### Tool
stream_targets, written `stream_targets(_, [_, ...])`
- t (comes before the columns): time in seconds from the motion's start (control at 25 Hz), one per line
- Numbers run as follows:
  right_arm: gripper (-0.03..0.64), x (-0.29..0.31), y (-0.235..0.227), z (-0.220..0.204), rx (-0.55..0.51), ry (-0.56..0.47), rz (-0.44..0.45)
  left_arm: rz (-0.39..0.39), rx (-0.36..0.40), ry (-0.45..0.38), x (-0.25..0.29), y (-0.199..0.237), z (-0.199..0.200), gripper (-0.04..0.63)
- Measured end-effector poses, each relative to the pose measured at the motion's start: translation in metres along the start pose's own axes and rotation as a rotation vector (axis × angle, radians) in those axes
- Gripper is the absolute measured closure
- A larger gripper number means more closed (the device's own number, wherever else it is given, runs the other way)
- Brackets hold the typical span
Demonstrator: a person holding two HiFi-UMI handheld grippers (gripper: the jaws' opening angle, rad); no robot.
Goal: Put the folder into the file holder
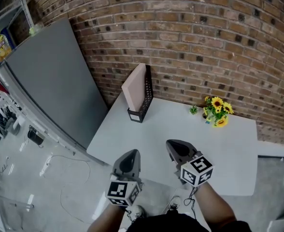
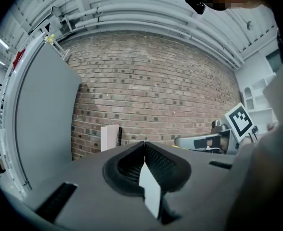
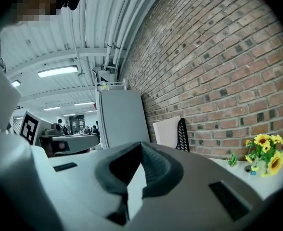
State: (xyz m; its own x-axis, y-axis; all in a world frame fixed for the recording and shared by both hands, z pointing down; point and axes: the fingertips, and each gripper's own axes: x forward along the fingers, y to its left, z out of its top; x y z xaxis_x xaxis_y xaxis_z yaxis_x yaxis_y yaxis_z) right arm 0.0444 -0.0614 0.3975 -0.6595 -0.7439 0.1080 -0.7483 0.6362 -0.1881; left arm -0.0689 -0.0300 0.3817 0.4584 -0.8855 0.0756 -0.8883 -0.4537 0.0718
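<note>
— Where is the folder (image 1: 134, 88)?
— It stands upright in the black mesh holder (image 1: 147, 96), at the far left corner of the table (image 1: 229, 149), near the brick wall (image 1: 205, 42).
— And the left gripper (image 1: 131, 154)?
— Its jaws are pressed together with nothing between them. It is at the table's near edge.
— The right gripper (image 1: 173, 144)?
— The same: closed and empty, just beside the left one, well apart from the holder.
— Anything else on the table?
— Sunflowers (image 1: 217, 111) by the wall, to the right.
</note>
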Motion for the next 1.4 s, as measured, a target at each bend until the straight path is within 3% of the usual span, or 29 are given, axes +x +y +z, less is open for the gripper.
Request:
stream_targets(0.76, [0.614, 0.012, 0.073, -0.019, 0.003, -0.004, -0.200, -0.193, -0.060, 0.024, -0.047, 0.057, -0.018, 0.588])
stream_targets(1.4, [0.614, 0.005, 0.069, -0.032, 0.034, -0.007, -0.260, -0.234, -0.074, 0.048, -0.043, 0.058, -0.027, 0.588])
